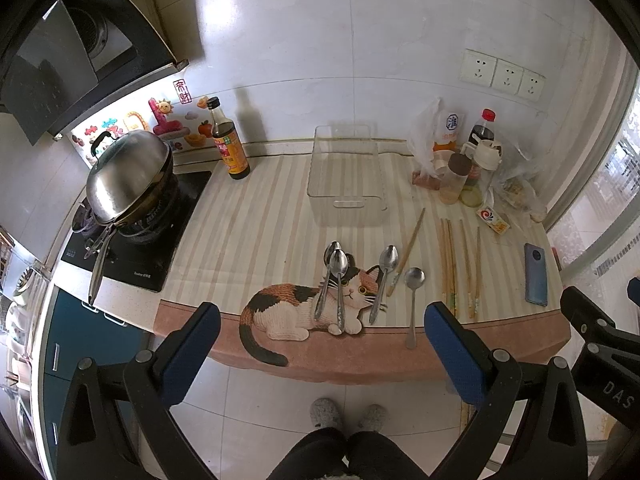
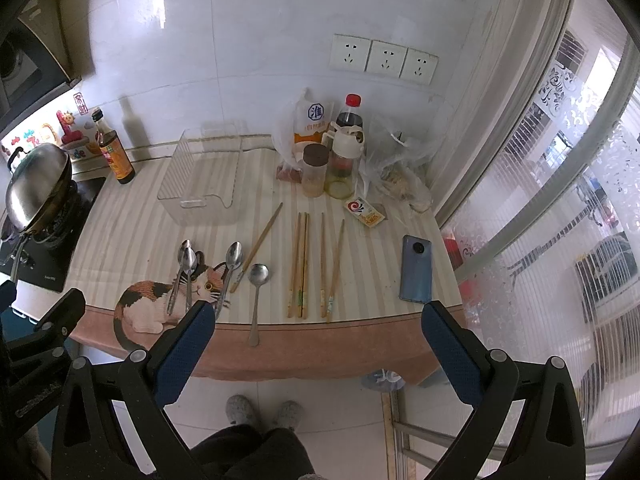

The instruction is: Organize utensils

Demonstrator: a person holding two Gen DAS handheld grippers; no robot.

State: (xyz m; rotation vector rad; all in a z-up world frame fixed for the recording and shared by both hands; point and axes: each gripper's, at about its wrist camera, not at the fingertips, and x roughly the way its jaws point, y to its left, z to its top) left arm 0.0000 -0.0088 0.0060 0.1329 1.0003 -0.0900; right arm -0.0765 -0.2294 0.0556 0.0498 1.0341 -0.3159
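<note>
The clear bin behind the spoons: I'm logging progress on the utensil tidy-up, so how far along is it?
Nothing looks done yet. The clear bin holds nothing visible. Nothing is in hand: the left gripper and the right gripper are both open, short of the counter. Left to do: four spoons and five chopsticks lie loose on the striped mat.

A white tiled wall (image 1: 360, 40) rises behind the surface (image 2: 128, 216), which wears a striped mat with a cat picture. Three sockets (image 2: 384, 58) sit on the wall in a row. To the right stands a frosted patterned window (image 2: 560, 184), letting in daylight. Pale floor tiles (image 1: 256, 412) lie below. A range hood (image 1: 72, 52) hangs at left.
</note>
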